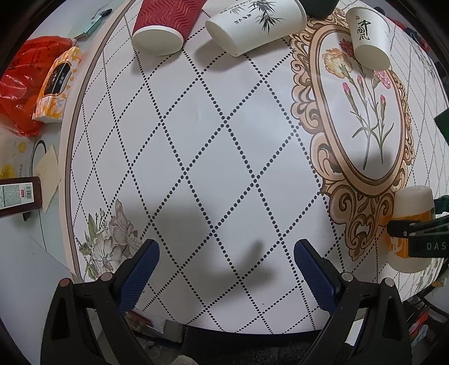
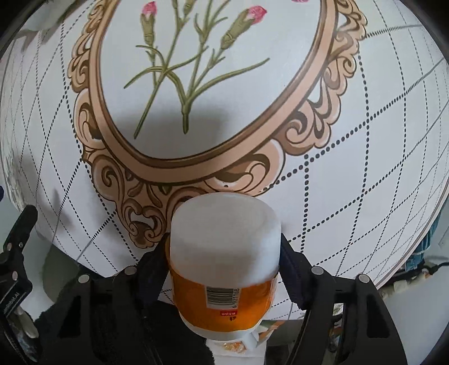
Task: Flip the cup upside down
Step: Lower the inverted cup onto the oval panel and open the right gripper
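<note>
Right gripper (image 2: 224,269) pinches the orange-and-white cup (image 2: 224,252) from both sides, dark pads against the wall just where the white band meets the orange label. Cup is held over the near edge of the round table (image 2: 364,168), its closed white end pointing away from the camera toward the ornate flower medallion (image 2: 196,84). Barcode reads sideways-inverted, so the cup appears mid-turn, though the fisheye makes its exact tilt hard to judge. Cannot tell whether it touches the table.

Left gripper (image 1: 227,261) is spread wide, holding nothing, hovering above the dotted lattice; from its view the same cup (image 1: 412,221) sits at the far right.

Three other paper cups lie on their sides at the far rim: red ripple cup (image 1: 165,25), bamboo-print cup (image 1: 252,25), calligraphy cup (image 1: 367,36).

Step in hand, by my judgement: complete the rotation and seat the cup.
- Keep the pinch firm but light; the wall probably dents easily.
- Finish rotating before lowering.
- Set down well inside the edge, rim flat.
- Release only once seated.
</note>
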{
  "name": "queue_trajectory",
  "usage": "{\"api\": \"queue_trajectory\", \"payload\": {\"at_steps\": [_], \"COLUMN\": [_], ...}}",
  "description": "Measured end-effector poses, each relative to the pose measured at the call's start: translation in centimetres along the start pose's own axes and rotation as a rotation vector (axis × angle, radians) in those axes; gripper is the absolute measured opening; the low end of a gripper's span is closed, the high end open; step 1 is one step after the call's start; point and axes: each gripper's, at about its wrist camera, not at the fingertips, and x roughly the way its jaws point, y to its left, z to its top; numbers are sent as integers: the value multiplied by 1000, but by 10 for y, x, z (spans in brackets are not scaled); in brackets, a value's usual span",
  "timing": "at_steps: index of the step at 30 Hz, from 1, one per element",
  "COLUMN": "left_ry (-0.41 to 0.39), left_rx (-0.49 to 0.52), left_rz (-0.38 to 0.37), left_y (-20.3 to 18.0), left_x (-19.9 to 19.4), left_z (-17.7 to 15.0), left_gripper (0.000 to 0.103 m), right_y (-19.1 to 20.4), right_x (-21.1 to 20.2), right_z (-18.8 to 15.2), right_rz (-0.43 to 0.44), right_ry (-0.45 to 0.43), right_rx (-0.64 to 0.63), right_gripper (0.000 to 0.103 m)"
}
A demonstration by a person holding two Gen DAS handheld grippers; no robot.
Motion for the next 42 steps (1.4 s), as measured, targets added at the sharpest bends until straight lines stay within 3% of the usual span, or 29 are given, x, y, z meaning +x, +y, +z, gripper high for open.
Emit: {"api": "queue_trajectory", "payload": {"at_steps": [3,6,9,14,17,19,23,25,31,34,35,42], "left_ry": [9,18,25,38,41,43,43,40,20,-14,-29,-140], "left_rx": [-6,-21,-43,-50,-48,-44,-25,-18,-15,-10,-5,61], "left_rz": [-12,-24,-30,-17,-5,3,19,18,5,10,13,3], "left_y": [-1,2,7,13,14,18,15,10,5,-3,-4,-14], "left_x": [0,2,4,6,7,10,10,9,3,-8,-14,-75], "left_z": [2,8,15,28,34,39,44,44,47,48,48,41], "left_gripper": [98,98,98,98,98,98,98,98,98,98,98,98], "right_y": [2,-7,-20,-34,-41,-31,3,32,60,59,58,49], "right_x": [-9,-25,-46,-80,-87,-94,-76,-69,-48,-45,-45,-73], "right_z": [-8,-17,-25,-38,-39,-45,-47,-39,-57,-58,-59,-108], "right_rz": [-4,9,46,112,119,79,27,20,40,51,59,26], "right_ry": [-46,-146,-301,-661,-858,-979,-1074,-1085,-1020,-954,-933,-843], "right_rx": [-2,9,51,120,137,132,139,140,140,152,166,307], "right_gripper": [72,72,72,72,72,72,72,72,73,82,90,95]}}
